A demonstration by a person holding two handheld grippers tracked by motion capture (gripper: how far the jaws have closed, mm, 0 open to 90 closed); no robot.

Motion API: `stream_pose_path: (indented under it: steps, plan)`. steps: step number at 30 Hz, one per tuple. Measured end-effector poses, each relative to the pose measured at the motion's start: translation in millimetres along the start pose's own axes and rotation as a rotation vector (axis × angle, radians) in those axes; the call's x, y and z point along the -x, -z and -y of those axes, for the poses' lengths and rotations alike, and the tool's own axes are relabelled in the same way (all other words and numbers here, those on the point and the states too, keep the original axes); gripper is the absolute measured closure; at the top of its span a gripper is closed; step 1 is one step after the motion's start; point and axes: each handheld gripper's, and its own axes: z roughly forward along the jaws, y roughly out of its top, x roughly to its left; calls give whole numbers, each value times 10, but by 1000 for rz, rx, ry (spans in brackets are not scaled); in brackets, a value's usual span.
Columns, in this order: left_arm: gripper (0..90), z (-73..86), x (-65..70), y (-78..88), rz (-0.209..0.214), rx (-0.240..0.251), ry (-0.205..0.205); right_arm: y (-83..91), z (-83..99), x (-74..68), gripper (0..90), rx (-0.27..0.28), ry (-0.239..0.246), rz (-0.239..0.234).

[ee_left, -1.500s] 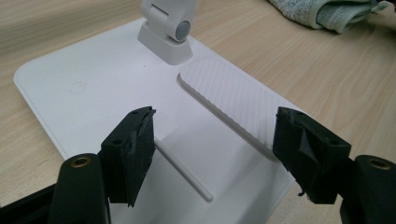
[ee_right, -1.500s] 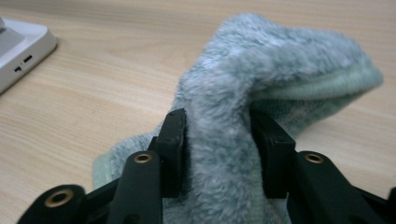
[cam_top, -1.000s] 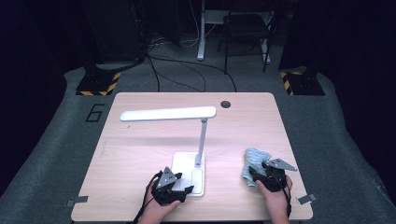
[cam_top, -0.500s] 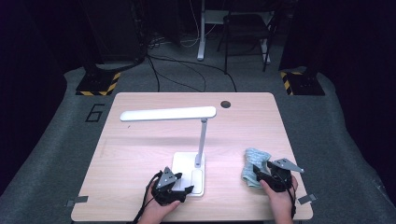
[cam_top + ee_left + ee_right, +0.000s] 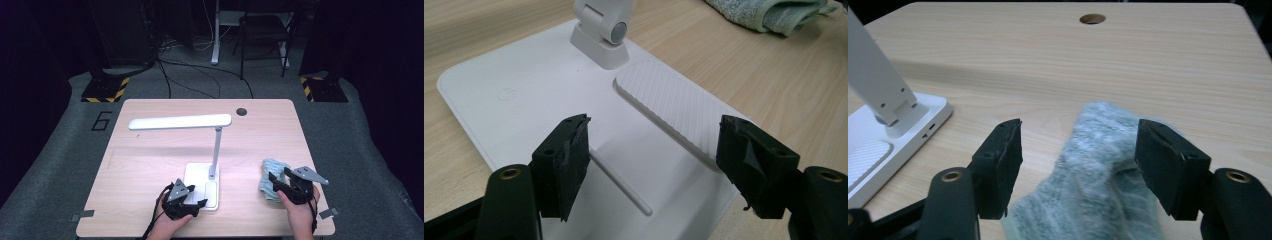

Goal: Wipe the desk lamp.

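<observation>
Cloth [image 5: 272, 178] lies near the table's [image 5: 150, 150] right edge, between my right tongs [image 5: 1078, 160], just opened wide; left tongs [image 5: 651, 160] gape over the lamp base [image 5: 524, 95].

In the right gripper view we saw the grey-green cloth [image 5: 1093, 175] blurred and soft, its near end cut off by the bottom edge, so we could not tell how it was folded. There the lamp's base [image 5: 895, 137] ran off the left edge, and its post [image 5: 875, 82] left through the top corner. In the left gripper view the cloth [image 5: 774, 12] was clipped by the top edge, and the post [image 5: 604, 22] ended at its hinge. In the high view the left gripper [image 5: 184, 200] covered the base's near corner, and both forearms were cut off at the bottom.
</observation>
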Motion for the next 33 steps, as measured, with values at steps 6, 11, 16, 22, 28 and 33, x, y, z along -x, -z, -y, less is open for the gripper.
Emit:
stream_pose_path:
  steps: [6, 11, 16, 22, 28, 33]
  plan:
    - [290, -5, -14, -4, 14, -2, -4, -100, -66, -191, 364, 1, 29, -72]
    - [291, -4, -20, -7, 18, 0, -1, -218, -140, -388, 387, -2, 61, -115]
    - [294, -22, -39, 2, 32, -15, -8, -301, -239, -577, 393, 5, 88, -156]
    - [302, -83, -41, 63, 49, -17, -20, -379, -397, -792, 393, 12, 122, -205]
    - [309, -110, -97, 139, 39, -4, -10, -470, -523, -1004, 393, 11, 134, -271]
    - [310, -128, -164, 203, 19, 17, 3, -569, -615, -1191, 392, 6, 177, -295]
